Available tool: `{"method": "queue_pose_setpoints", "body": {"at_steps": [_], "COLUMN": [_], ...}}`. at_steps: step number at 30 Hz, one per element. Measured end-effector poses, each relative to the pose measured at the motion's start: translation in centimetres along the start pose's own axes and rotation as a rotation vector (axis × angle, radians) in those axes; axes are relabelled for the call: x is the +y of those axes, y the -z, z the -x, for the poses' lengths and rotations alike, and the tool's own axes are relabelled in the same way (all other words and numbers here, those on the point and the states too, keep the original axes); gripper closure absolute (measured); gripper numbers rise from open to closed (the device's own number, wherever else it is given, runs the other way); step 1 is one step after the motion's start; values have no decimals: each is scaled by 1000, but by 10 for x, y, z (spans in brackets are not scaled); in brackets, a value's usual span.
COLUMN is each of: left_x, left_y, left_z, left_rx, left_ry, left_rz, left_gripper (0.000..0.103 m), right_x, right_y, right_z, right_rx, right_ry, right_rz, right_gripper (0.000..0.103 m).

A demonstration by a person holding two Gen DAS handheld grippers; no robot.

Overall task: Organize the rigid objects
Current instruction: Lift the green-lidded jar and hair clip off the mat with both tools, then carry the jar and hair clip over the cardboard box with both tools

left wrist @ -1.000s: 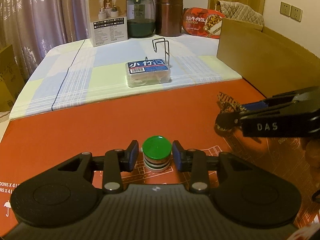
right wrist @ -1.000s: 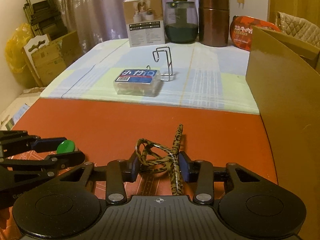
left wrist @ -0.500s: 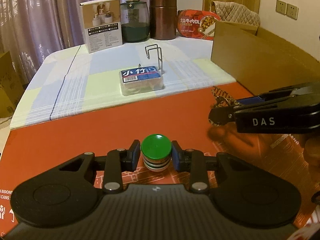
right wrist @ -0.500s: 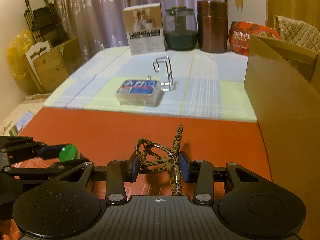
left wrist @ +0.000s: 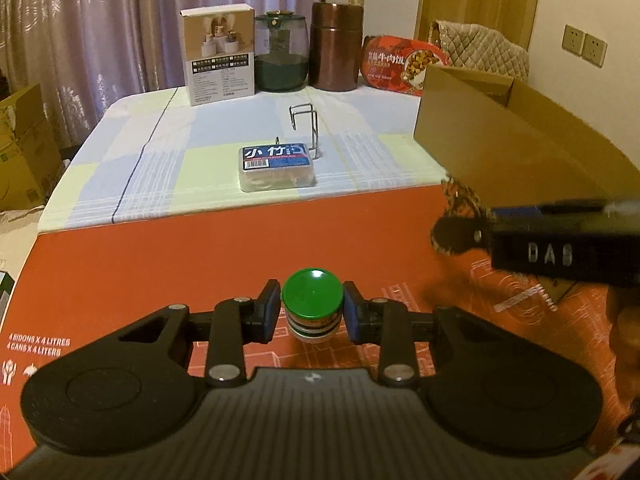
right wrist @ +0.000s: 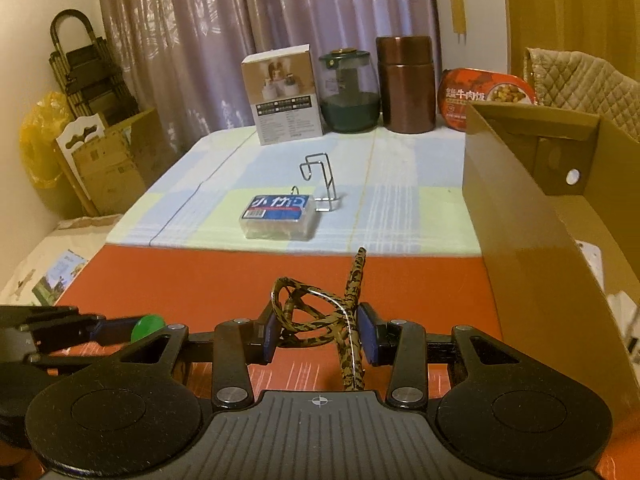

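Note:
My left gripper is shut on a small jar with a green lid, held above the red mat. The right gripper is shut on a tangled leopard-patterned frame, perhaps folded glasses, lifted off the mat. In the left wrist view the right gripper shows at the right edge, near the cardboard box. In the right wrist view the left gripper with the green lid sits low at the left.
An open cardboard box stands at the right. On the checked cloth lie a clear plastic packet and a wire hook. A white carton, glass jar, brown canister and a food bowl line the far edge.
Both grippers have risen off the mat with their objects. The table now looks lower and farther, and the inside of the box comes into sight.

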State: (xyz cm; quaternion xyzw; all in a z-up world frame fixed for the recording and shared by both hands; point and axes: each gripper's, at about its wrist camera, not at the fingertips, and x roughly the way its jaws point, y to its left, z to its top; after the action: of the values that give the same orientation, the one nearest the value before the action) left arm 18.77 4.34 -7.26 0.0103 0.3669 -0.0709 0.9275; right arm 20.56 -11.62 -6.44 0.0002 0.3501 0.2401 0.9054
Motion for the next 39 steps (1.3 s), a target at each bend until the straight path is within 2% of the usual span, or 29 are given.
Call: {"method": "queue_pose_setpoints", "body": {"at_steps": [13,20,25,30,34,39], "left_x": [-27,-42,-72,-113,-148,-187], "left_y": [-3,-21,-51,-81,-96,-114], "left_z": [67,96,107,109,99,71], "left_rx": [-52,-114,-156,-192,-189,-161], "left_ry": [3,35,82,146,198,243], "left_rz": [8,-5,-47,-97,-130,-169], "left_gripper": [75,75,75,75,75,75], "right_x": [0,-8,-35,-82,-120,-159], "right_y": [20,-8,-48,-82,-89,-87], "right_z": [71,118,162,201,214,202], "right_rx": [-50,-134,-233,-292,-278,-201], "right_ry": [3,-30,-17,63,132,164], "right_rz": [-27,-59,-87,-63,-64,-76], "right_gripper": [66,66,66,66,66,66]}}
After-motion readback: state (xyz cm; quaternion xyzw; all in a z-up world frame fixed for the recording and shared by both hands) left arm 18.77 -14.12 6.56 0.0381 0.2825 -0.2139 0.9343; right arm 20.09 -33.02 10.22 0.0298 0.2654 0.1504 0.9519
